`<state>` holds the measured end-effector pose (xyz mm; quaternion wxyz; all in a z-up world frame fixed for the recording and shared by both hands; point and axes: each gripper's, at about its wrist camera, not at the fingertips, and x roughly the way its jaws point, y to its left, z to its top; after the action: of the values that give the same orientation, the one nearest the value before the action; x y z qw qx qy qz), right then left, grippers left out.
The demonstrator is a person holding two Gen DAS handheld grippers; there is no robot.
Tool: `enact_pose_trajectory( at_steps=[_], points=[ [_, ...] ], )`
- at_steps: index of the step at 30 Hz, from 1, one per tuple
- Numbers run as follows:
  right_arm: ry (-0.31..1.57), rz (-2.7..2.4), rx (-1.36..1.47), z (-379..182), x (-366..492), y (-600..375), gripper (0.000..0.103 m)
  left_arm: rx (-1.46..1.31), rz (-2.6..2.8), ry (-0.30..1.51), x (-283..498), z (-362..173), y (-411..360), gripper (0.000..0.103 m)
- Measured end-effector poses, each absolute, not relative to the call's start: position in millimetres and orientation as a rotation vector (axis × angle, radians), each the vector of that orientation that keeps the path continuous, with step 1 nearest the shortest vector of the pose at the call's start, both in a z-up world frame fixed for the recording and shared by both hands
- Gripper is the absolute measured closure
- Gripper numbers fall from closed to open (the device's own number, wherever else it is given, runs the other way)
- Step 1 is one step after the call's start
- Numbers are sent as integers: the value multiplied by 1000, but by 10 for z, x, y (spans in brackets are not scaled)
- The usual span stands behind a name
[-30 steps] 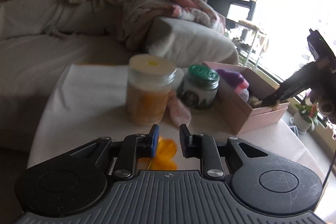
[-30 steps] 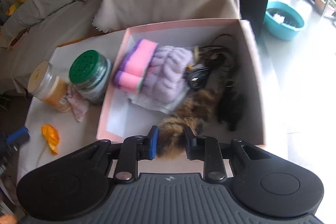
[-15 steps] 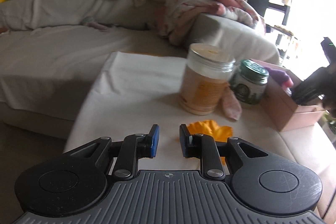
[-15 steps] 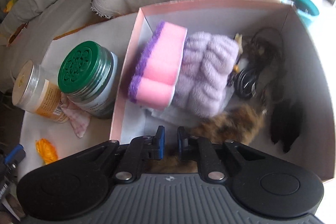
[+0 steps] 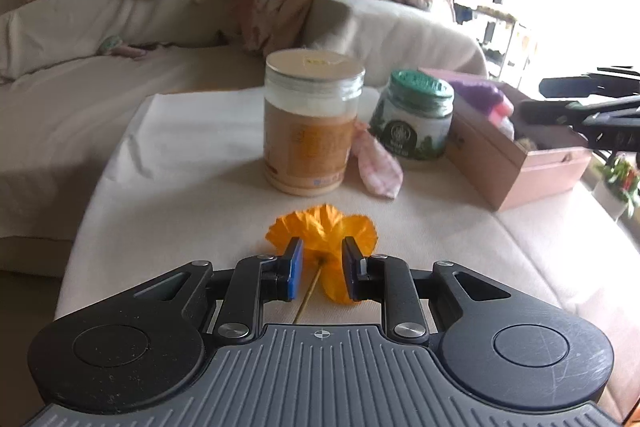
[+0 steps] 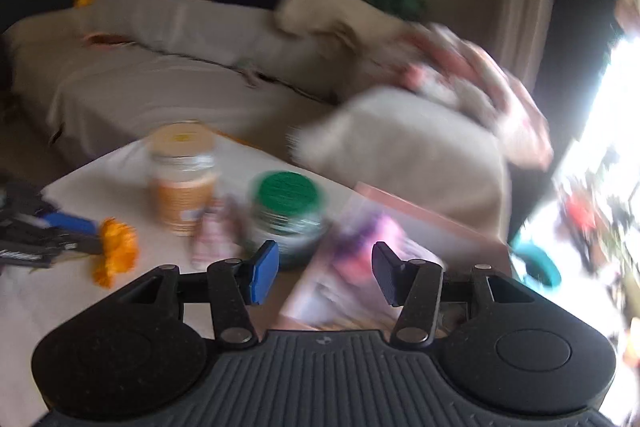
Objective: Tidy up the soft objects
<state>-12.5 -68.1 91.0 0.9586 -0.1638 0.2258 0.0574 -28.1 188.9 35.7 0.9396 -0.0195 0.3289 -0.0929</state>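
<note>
The left gripper (image 5: pixel 321 269) sits low over the cloth-covered table (image 5: pixel 180 163), fingers parted on either side of the orange flower (image 5: pixel 320 229), not pinching it; the thin stem (image 5: pixel 307 297) runs back between them. Just beyond stand the tall jar (image 5: pixel 310 123) and the green-lidded jar (image 5: pixel 414 115), a pink checked cloth (image 5: pixel 378 167) lying between them. To the right, the pink box (image 5: pixel 516 155) holds purple and pink soft things. Over it hangs the right gripper (image 6: pixel 325 273), fingers spread wide, nothing between them. Its view is badly blurred, so the box contents there can't be made out.
</note>
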Motion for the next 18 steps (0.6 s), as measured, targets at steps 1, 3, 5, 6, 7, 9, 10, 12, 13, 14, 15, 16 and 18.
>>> enact_pose_trajectory(
  at_steps=[1,3,5,6,7,9,10,12,13,14,15,16,18],
  points=[
    [462,139,-348,837,-77,-547,52,-36,-192,675,-300,350,1891,79],
    [478,177,-382,684,61,-306,52,-35,-203,679,-348,339,1915,79],
    [491,173,-426,520,237,-76,52,-42,-215,683,-402,332,1961,79],
    [495,164,-445,440,316,2,52,-45,-218,685,-428,329,1985,79],
    [504,151,-460,377,427,65,53,-46,-219,685,-451,329,2007,79],
    [532,117,-462,297,610,136,53,-48,-224,680,-491,326,2047,79],
    [552,114,-445,262,699,136,60,-52,-224,679,-502,325,2062,79],
    [604,105,-398,229,827,137,81,-63,-220,680,-503,315,2092,79],
    [624,103,-374,230,853,122,98,-69,-217,682,-499,306,2099,79],
    [631,109,-352,244,826,79,99,-73,-215,683,-492,297,2102,79],
    [630,121,-329,271,766,38,99,-74,-214,683,-488,289,2097,79],
    [629,138,-305,305,668,-12,99,-76,-214,684,-482,280,2090,79],
    [628,184,-252,370,427,-138,100,-78,-218,687,-465,265,2067,79]
  ],
)
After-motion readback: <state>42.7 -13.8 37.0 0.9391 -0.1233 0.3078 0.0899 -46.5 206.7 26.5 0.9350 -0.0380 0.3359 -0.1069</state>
